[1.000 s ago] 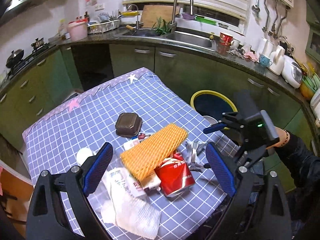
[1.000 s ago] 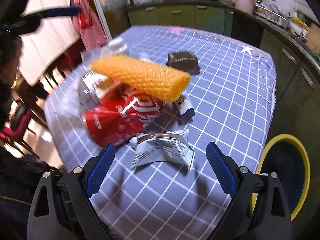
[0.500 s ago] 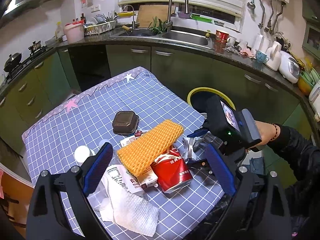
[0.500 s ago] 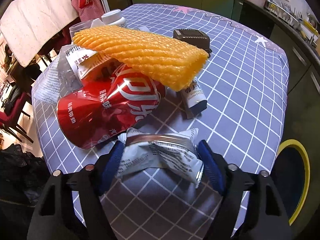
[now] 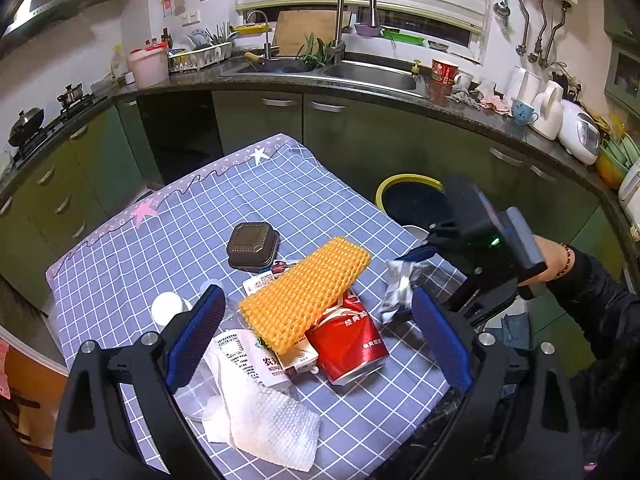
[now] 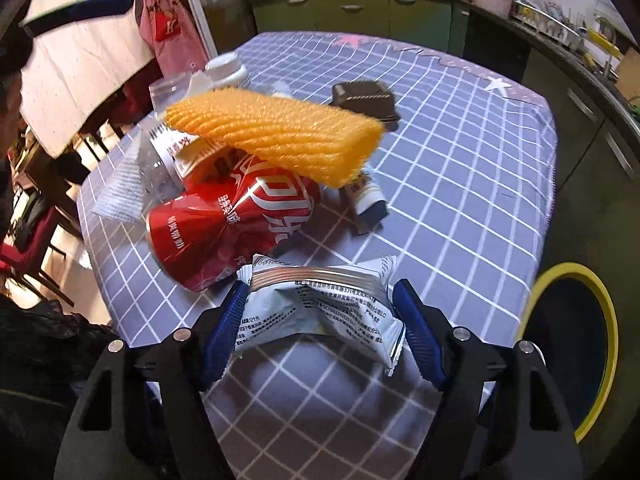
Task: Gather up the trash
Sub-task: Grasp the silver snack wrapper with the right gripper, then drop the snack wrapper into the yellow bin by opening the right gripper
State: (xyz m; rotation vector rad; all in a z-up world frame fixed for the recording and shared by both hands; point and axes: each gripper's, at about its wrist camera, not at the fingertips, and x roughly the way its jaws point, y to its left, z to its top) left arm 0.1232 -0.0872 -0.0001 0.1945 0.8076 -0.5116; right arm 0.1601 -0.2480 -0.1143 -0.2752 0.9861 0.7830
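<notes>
A: What has the right gripper (image 6: 320, 320) got?

B: Its 2 blue fingers (image 6: 224, 324) are closed onto a crumpled silver wrapper (image 6: 320, 304), lifted clear of the checked tablecloth (image 6: 460, 184), beside a crushed red can (image 6: 236, 224).

A: And the left gripper (image 5: 316, 332)?

B: Spread wide, holding nothing, above the orange foam sleeve (image 5: 304, 292), which lies across the can (image 5: 348, 340) and a carton (image 5: 288, 360).

A: The bin?

B: The yellow-rimmed bin (image 6: 576, 356) stands just off the table's edge.

Ahead of right gripper (image 6: 320, 322): red can (image 6: 236, 220) is crowding close.
Right of it: bare tablecloth (image 6: 460, 184) is lying open.
</notes>
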